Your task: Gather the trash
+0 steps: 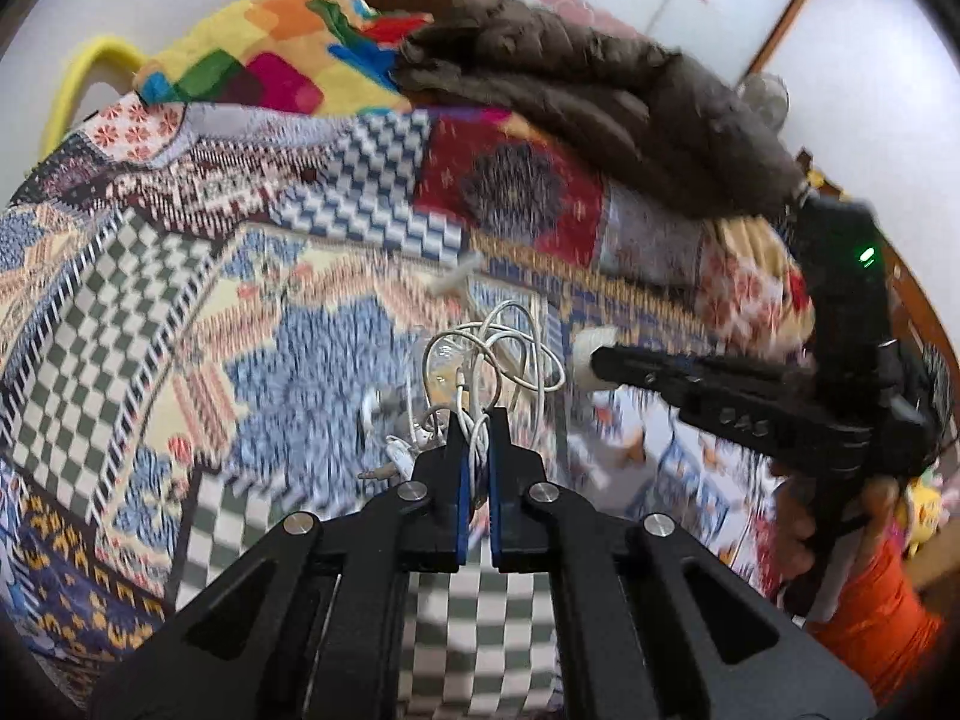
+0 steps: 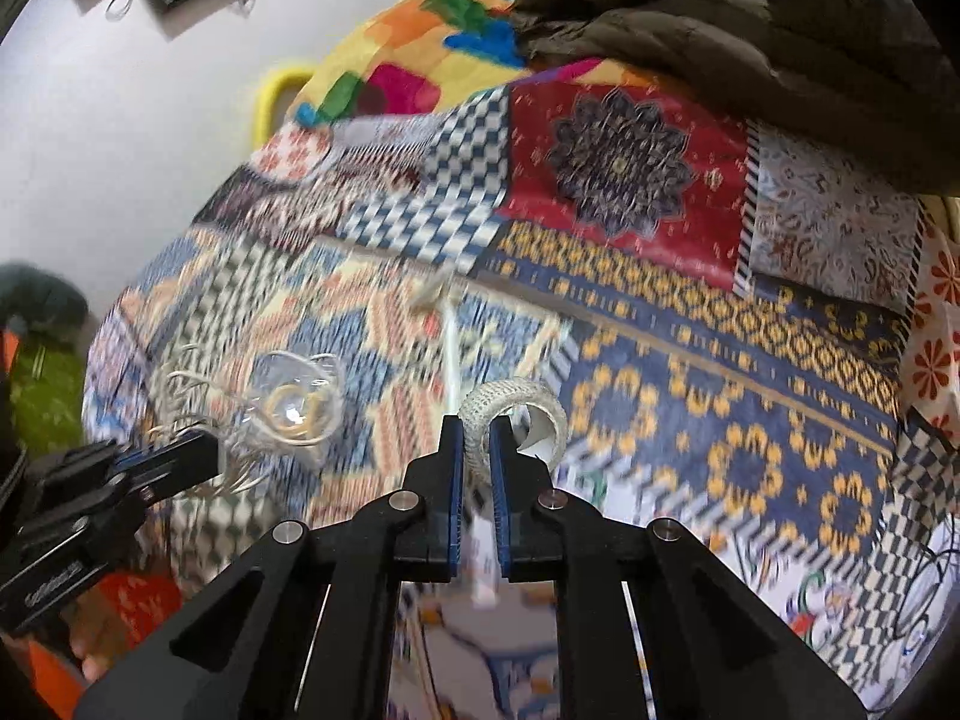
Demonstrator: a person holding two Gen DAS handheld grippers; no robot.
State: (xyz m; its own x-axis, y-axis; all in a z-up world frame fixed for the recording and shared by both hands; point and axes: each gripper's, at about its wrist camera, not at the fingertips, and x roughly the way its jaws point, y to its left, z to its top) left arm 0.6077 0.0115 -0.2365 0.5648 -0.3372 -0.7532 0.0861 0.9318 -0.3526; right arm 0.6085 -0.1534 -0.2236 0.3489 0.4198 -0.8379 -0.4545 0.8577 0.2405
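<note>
My left gripper is shut on a tangle of white earphone cable, which loops up above the fingertips over the patchwork bedspread. A clear plastic piece lies just beyond that tangle. My right gripper is shut on a white textured tape roll, pinching its left wall between the blue pads. The left wrist view shows the right gripper coming in from the right with the tape roll at its tip. In the right wrist view the left gripper sits at the lower left, with the cable around it. A small white scrap lies further back on the bedspread.
A brown padded jacket and a bright multicoloured blanket are heaped at the far side of the bed. A yellow frame stands at the back left by the wall. A hand and an orange sleeve hold the right gripper.
</note>
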